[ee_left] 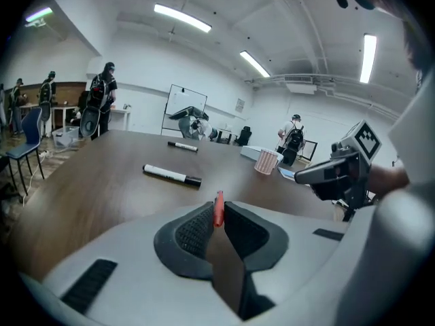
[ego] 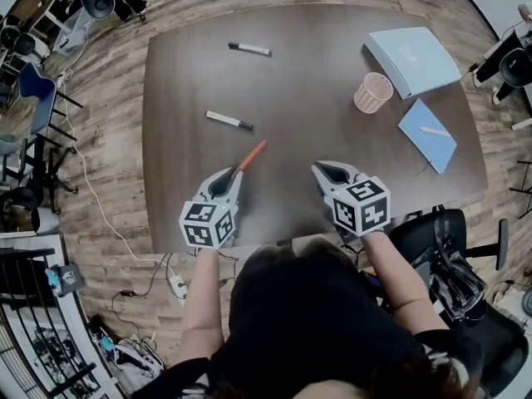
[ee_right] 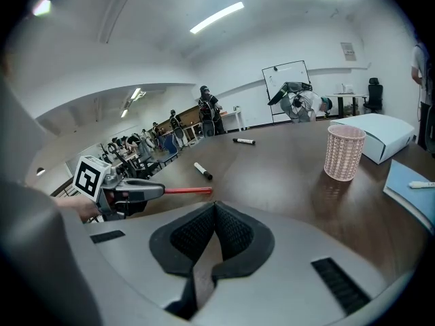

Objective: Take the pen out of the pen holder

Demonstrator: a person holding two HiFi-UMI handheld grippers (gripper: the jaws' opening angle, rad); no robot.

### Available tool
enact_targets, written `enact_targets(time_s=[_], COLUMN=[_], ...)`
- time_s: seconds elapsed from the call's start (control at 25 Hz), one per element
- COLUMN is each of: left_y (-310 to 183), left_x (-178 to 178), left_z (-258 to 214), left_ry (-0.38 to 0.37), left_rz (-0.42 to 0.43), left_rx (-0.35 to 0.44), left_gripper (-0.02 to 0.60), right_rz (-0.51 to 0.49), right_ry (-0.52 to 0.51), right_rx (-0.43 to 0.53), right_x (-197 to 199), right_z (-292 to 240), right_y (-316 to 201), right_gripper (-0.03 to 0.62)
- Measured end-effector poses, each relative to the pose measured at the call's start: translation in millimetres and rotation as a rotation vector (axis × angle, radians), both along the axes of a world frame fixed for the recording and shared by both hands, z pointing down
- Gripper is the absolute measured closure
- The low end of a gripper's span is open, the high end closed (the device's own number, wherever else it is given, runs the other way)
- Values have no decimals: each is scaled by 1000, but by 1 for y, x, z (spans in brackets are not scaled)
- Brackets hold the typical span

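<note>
Tabletop [ego: 316, 98] of dark wood is filling the room's middle. The left claw [ego: 236, 174] is clamping a red pen [ego: 253, 154], with a marker [ego: 229, 120] lying just ahead. The right claw [ego: 321, 170] is sitting closed and empty, with a pink pen holder [ego: 372, 92] beyond it.

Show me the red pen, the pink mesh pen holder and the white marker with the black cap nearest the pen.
red pen [ego: 253, 154], head view, middle of its shaft
pink mesh pen holder [ego: 371, 100], head view, its side wall
white marker with black cap [ego: 223, 119], head view, its white barrel
</note>
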State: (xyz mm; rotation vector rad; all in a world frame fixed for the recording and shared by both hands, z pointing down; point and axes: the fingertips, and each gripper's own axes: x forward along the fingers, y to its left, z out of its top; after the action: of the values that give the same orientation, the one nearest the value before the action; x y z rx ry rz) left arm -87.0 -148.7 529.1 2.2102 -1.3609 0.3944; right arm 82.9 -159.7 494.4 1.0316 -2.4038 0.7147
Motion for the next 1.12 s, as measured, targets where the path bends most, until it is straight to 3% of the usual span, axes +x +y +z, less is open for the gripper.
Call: enact_targets(time_s=[0.2,0.44,1.12], left_y=[13,17,19], left_x=[-3,-6,-21], left_z=[24,31,-49], left_ry=[-75,-98,9], left_rz=[32,39,-109], left_rx=[-75,-105,59], left_gripper=[511,474,514], right_rz=[11,13,27], right_ry=[5,9,8], right_rx=[5,4,52], right_x=[1,-1,5], right_z=[0,0,-20], right_y=[3,8,6], right_gripper=[576,576,576])
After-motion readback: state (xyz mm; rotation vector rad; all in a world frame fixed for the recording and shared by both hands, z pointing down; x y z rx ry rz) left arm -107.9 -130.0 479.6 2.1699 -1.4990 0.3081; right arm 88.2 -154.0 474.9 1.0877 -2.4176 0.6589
